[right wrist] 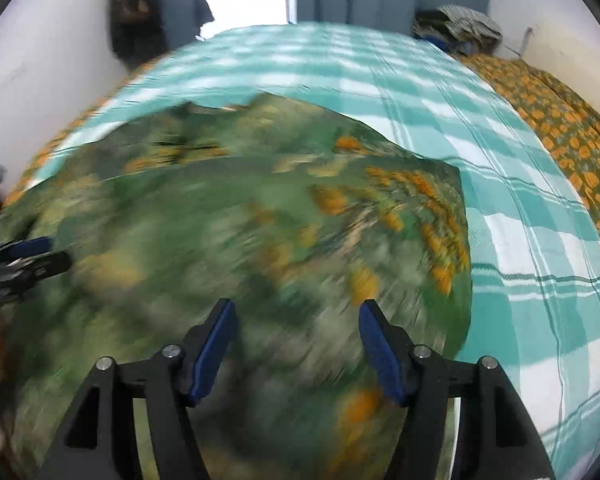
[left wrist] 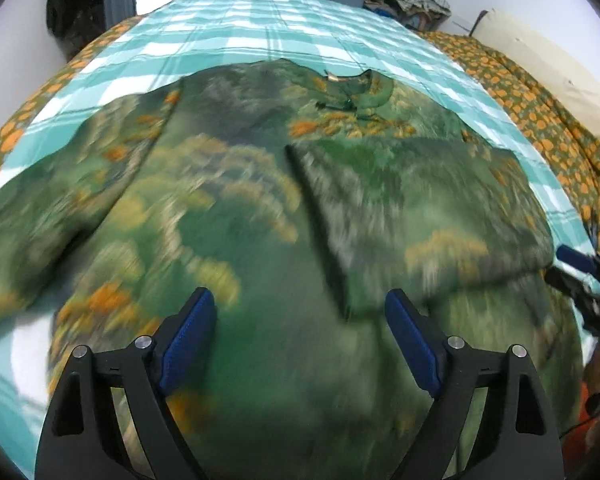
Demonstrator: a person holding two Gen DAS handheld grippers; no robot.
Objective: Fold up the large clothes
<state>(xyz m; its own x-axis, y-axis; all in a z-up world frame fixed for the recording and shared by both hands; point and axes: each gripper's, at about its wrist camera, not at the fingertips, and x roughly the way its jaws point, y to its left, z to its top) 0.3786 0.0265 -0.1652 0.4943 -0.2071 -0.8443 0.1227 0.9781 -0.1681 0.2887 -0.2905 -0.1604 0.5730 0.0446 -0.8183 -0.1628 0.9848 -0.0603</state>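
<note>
A large green garment with orange and yellow flower print (left wrist: 228,208) lies spread on the bed, its neckline (left wrist: 348,88) at the far side. Its right side is folded over the middle as a flap (left wrist: 420,216). My left gripper (left wrist: 300,308) is open and empty just above the garment's near part. My right gripper (right wrist: 296,320) is open and empty above the folded flap (right wrist: 300,216). The right gripper shows at the right edge of the left wrist view (left wrist: 580,268), and the left gripper shows at the left edge of the right wrist view (right wrist: 24,256). Both views are blurred by motion.
The garment lies on a teal and white checked sheet (left wrist: 260,28) (right wrist: 520,220). An orange-flowered green cloth (left wrist: 540,112) (right wrist: 560,128) runs along the bed's right side. A pile of clothes (left wrist: 412,0) sits at the far right corner. Dark clothes hang on the left wall (right wrist: 136,8).
</note>
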